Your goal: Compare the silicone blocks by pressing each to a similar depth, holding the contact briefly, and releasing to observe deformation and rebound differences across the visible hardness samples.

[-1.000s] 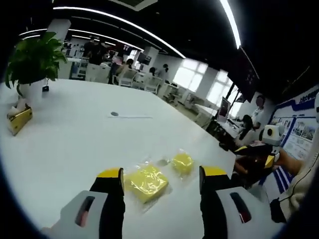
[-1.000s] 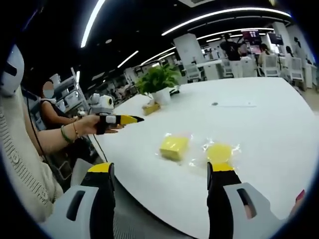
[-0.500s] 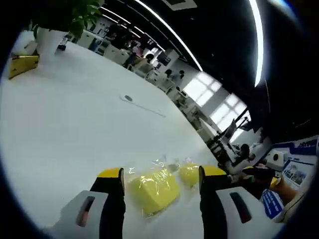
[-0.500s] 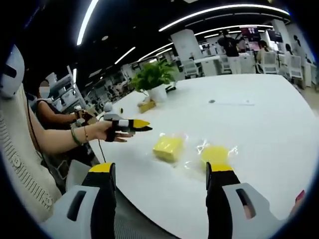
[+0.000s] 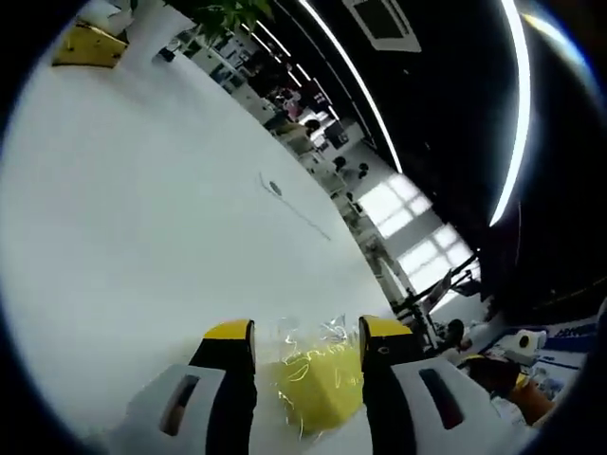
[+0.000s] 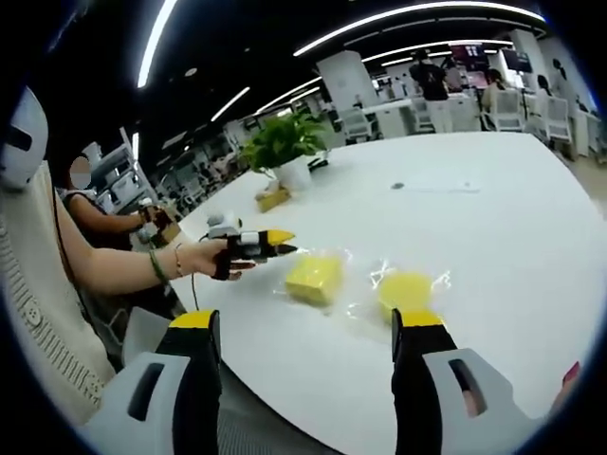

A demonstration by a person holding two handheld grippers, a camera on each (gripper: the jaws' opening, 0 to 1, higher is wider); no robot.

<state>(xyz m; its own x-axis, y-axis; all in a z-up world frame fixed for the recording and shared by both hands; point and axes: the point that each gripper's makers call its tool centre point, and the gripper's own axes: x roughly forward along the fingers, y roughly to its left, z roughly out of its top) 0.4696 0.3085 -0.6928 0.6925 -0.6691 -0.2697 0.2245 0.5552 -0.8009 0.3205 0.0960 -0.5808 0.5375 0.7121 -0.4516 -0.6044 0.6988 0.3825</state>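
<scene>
the left gripper point(image 5: 306, 332) is nearer: its jaws stand apart either side of the wrapped yellow block point(image 5: 313, 393), just ahead. the right gripper point(image 6: 302, 322), jaws apart, hangs back, the rounder block point(image 6: 406, 290) beyond its right jaw.

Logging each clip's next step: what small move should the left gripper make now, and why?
Probably ease the left gripper down onto the square yellow block. Its fingers straddle the bagged block, tips seemingly just short of touching; the round yellow block waits untouched.
</scene>
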